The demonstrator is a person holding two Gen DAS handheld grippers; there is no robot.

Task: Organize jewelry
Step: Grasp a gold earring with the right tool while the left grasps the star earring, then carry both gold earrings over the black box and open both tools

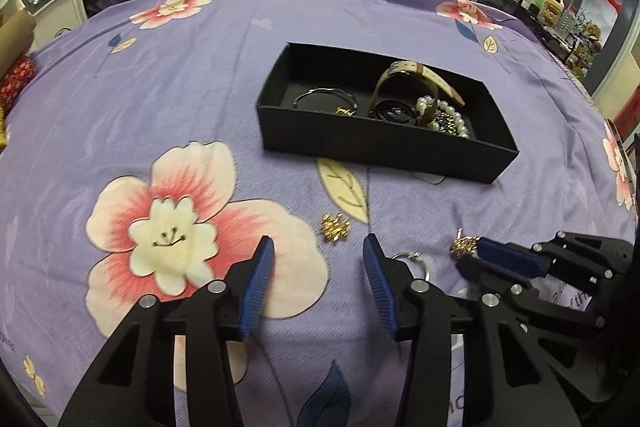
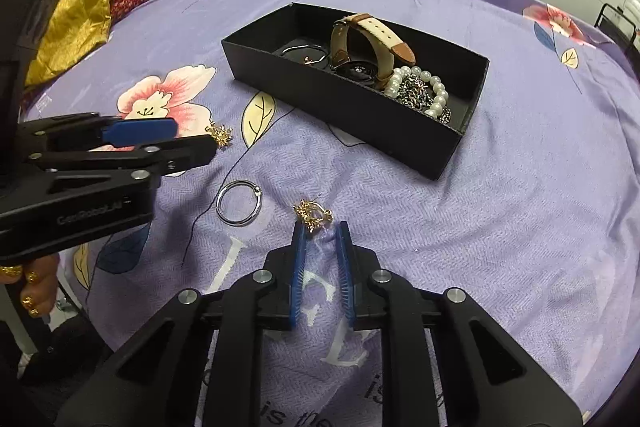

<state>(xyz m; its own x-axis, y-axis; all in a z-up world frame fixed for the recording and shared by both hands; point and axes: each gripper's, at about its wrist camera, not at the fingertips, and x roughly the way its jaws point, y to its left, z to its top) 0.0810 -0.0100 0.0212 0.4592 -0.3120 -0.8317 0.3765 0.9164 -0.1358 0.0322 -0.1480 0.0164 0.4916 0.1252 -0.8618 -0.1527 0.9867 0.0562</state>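
Right wrist view had the right hand-held gripper [image 2: 320,229] nearest, its blue pads drawn close together with only a narrow gap, tips at a gold earring [image 2: 312,214] on the purple floral cloth [image 2: 500,227]; whether the pads actually pinched it could not be told. Just left of that earring lay a silver ring [image 2: 239,202] flat on the cloth. Further left, the left hand-held gripper [image 2: 192,137] reached in from the side, its tips just beside a second gold earring [image 2: 219,135].

Left wrist view showed the left gripper's jaws about half open and empty, the second earring [image 1: 335,227] lying on the cloth just beyond the gap between the tips. The ring [image 1: 412,261] peeked out behind the right-hand pad, and the right gripper [image 1: 470,251] came in from the right with its tip touching the first earring [image 1: 463,246].

Beyond all this sat a black box [image 2: 360,115], apart from the loose pieces. Inside it lay a thin bangle [image 2: 303,51], a watch [image 2: 362,51] with a tan strap arched upward, and a pearl bracelet [image 2: 420,89] around a dark chain.
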